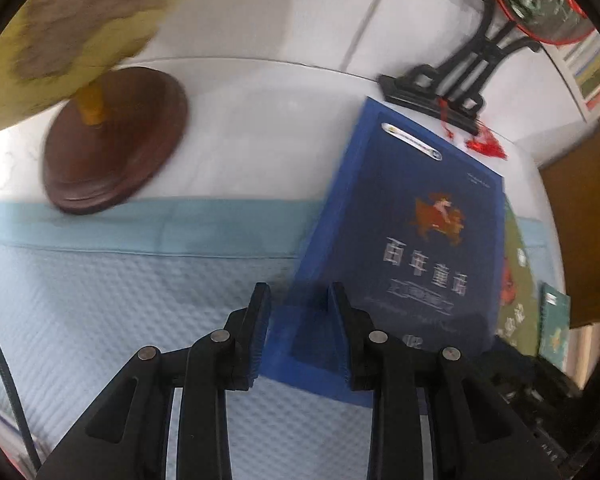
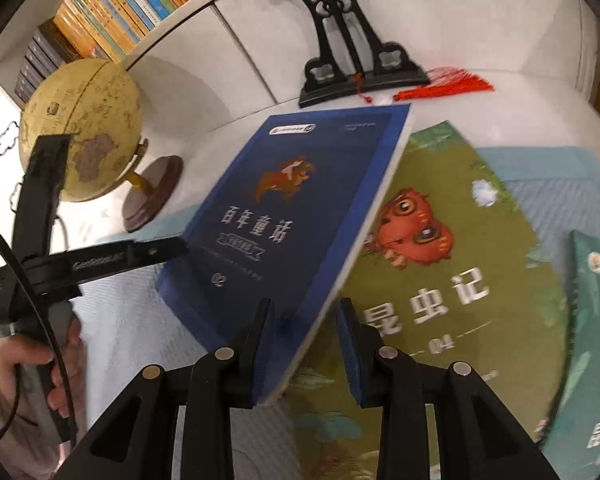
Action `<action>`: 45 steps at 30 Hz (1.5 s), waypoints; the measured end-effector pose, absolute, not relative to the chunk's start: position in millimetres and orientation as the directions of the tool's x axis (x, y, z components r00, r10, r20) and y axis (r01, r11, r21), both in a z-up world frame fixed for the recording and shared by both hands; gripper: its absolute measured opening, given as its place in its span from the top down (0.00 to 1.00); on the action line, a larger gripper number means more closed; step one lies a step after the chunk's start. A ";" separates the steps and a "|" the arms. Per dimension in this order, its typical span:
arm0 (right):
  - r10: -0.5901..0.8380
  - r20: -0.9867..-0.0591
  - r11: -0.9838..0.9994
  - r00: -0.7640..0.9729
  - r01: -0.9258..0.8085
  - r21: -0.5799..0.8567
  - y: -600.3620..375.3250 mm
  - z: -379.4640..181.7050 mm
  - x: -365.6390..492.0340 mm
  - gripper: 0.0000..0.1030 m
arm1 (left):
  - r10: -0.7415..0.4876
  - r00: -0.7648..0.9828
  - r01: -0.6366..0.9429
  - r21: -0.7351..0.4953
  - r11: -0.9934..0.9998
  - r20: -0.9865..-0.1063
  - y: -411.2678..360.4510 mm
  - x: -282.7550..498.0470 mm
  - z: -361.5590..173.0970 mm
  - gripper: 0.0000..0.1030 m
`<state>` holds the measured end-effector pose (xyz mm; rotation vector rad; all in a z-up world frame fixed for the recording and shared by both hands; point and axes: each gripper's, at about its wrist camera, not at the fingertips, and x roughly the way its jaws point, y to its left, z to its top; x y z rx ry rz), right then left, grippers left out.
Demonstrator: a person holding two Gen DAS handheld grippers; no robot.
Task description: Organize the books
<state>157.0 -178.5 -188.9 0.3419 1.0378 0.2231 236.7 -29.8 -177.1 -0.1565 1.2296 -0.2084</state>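
A dark blue book (image 1: 416, 240) (image 2: 292, 216) is tilted up off the table, resting partly over a green insect book (image 2: 452, 280). My left gripper (image 1: 300, 320) has its jaws around the blue book's near left corner, with a gap at the left pad. In the right wrist view the left gripper (image 2: 168, 250) touches the book's left edge. My right gripper (image 2: 306, 332) has its jaws apart around the blue book's lower right edge. A teal book (image 2: 596, 320) lies at the far right, also seen in the left wrist view (image 1: 554, 324).
A yellow globe (image 2: 80, 132) on a brown base (image 1: 112, 140) stands at the left. A black ornament stand (image 2: 356, 60) with a red tassel (image 2: 448, 84) stands at the back. A bookshelf with several books (image 2: 100, 12) is behind. A light blue mat (image 1: 120, 300) covers the table.
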 end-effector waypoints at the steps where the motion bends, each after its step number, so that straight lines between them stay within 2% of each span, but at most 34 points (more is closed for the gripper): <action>1: 0.341 -0.798 0.922 0.496 -0.014 0.386 -179.1 -188.9 154.9 0.68 | -0.236 0.321 0.078 -0.223 0.972 -0.917 -31.5 235.6 -176.9 0.71; 8: 0.363 -0.797 0.904 0.483 0.024 0.426 -191.5 -189.5 131.4 0.65 | -0.280 0.276 0.127 -0.254 0.959 -0.920 -41.1 202.1 -179.4 0.71; 12: 0.342 -0.827 0.926 0.447 -0.008 0.378 -185.9 -188.1 93.2 0.65 | -0.290 0.236 0.138 -0.264 0.955 -0.927 -41.8 140.1 -179.6 0.71; 17: 0.415 -0.852 0.897 0.320 0.012 0.442 -184.7 -200.2 10.7 0.65 | -0.337 0.138 0.143 -0.318 0.937 -0.931 -35.8 42.2 -182.8 0.71; 21: 0.506 -0.824 0.851 0.255 0.012 0.526 -192.7 -210.6 -55.7 0.65 | -0.440 0.039 0.146 -0.431 0.891 -0.897 -21.0 -7.2 -192.7 0.72; 25: 0.551 -0.794 0.814 0.257 0.042 0.579 -202.4 -215.1 -54.1 0.67 | -0.531 -0.009 0.093 -0.529 0.843 -0.847 -7.7 12.5 -200.8 0.77; 26: 0.559 -0.788 0.809 0.259 0.040 0.587 -202.3 -215.4 -48.3 0.67 | -0.539 -0.021 0.102 -0.538 0.837 -0.842 -7.8 19.4 -202.3 0.81; 32: 0.566 -0.781 0.805 0.264 0.029 0.593 -204.2 -214.9 -30.2 0.67 | -0.607 -0.044 0.073 -0.609 0.790 -0.793 -0.3 37.8 -211.9 0.81; 40: 0.572 -0.770 0.795 0.281 0.042 0.606 -205.0 -216.3 -23.4 0.67 | -0.602 -0.022 0.061 -0.602 0.796 -0.798 0.0 33.1 -212.4 0.83; 45: 0.627 -0.759 0.758 0.176 0.085 0.647 -211.8 -220.6 -24.5 0.67 | -0.576 0.013 0.054 -0.574 0.817 -0.818 -2.0 27.6 -209.1 0.81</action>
